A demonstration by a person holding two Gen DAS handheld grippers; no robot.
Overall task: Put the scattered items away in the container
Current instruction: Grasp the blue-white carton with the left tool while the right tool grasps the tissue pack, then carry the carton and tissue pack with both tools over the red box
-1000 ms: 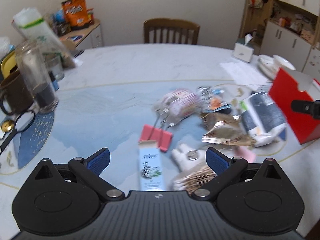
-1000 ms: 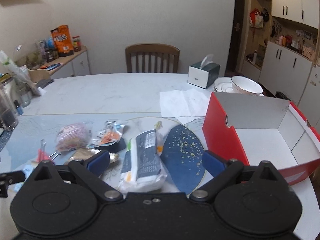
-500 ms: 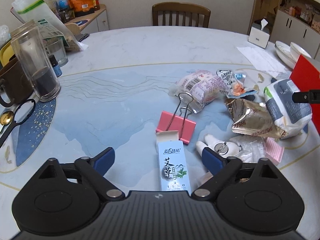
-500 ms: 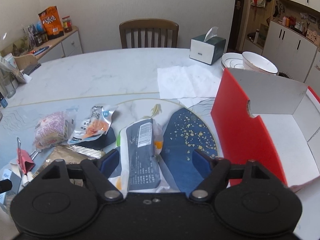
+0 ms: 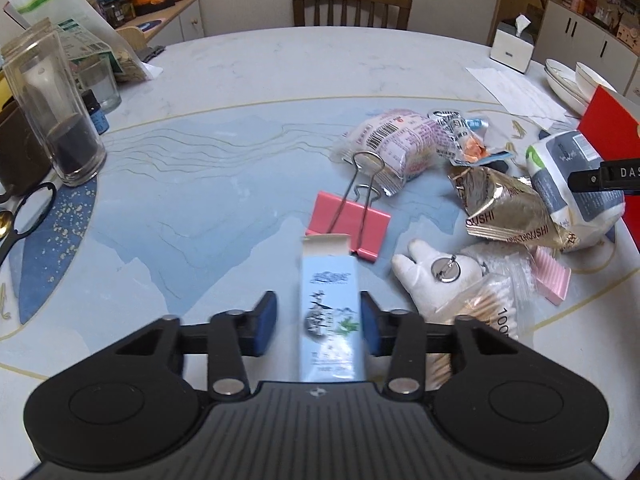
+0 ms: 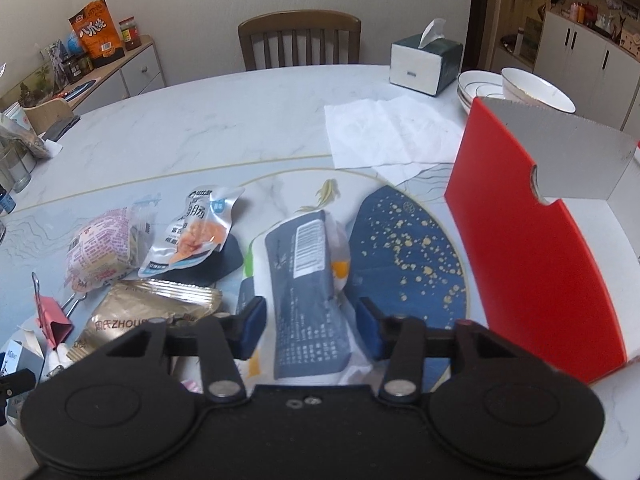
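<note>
Partly blurred, the carton [image 5: 330, 312] sat between the left gripper [image 5: 319, 322]'s parted fingers, contact unclear. Right gripper [image 6: 310, 326] straddled the dark pack [image 6: 308, 296], unclenched; red box [image 6: 532, 248] at right, cut off.

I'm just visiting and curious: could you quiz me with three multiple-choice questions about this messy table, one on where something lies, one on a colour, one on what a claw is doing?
1. Where is the pink binder clip?
A. inside the red box
B. on the table, just beyond the slim light-blue box
C. on the chair

2. What colour is the outside of the container?
A. red
B. green
C. yellow

3. How does the left claw stand?
A. shut on nothing
B. open around the slim light-blue box
C. gripping the scissors

Answers: 1 B, the clip lies on the table behind that box. 2 A, its outer wall is red. 3 B, a gap shows beside the left pad.
</note>
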